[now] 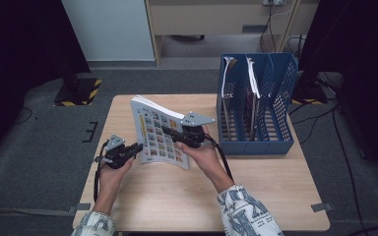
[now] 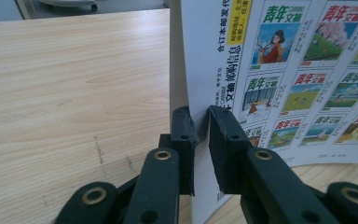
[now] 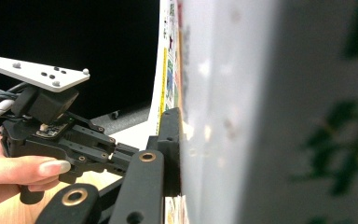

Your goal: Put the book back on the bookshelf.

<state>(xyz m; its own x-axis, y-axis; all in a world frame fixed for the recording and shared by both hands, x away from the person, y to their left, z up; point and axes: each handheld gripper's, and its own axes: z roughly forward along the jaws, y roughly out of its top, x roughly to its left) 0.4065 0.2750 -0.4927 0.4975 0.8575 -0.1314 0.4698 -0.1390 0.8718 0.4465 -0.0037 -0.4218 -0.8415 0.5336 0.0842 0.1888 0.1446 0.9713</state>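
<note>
Item one: a magazine (image 1: pixel 158 135), thick, white-edged, its cover printed with rows of small coloured pictures and a yellow strip of characters. We find it held up off the desk (image 1: pixel 177 196), tilted, cover facing the person, above the desk's left-centre part, to the left of the file rack. In the left gripper view the cover (image 2: pixel 303 79) stands upright to the right of the bare wood.

Item two: the left tongs (image 1: pixel 137 147), at the magazine's lower left corner. In their own view (image 2: pixel 200 140) the two black jaws stand on either side of the thin cover edge, close together, with a narrow gap visible beside the paper; we record them as clenched on the magazine. The left hand (image 1: pixel 112 172) grips the body from below.

Item three: the right tongs (image 1: pixel 170 132), reaching onto the magazine's right side, near mid-height. In their own view one black finger (image 3: pixel 170 149) lies flat against the white page block (image 3: pixel 223 116); the opposite finger is hidden behind the pages. We record them as grasping the magazine. The right hand (image 1: pixel 204 155) carries them; a patterned sleeve (image 1: pixel 246 211) follows.

Item four: a blue file rack (image 1: pixel 256 103), at the desk's far right, well apart from the magazine, with upright compartments, two holding documents (image 1: pixel 252 78).

Item five: grey carpeted floor (image 1: pixel 39 147) around the desk.
</note>
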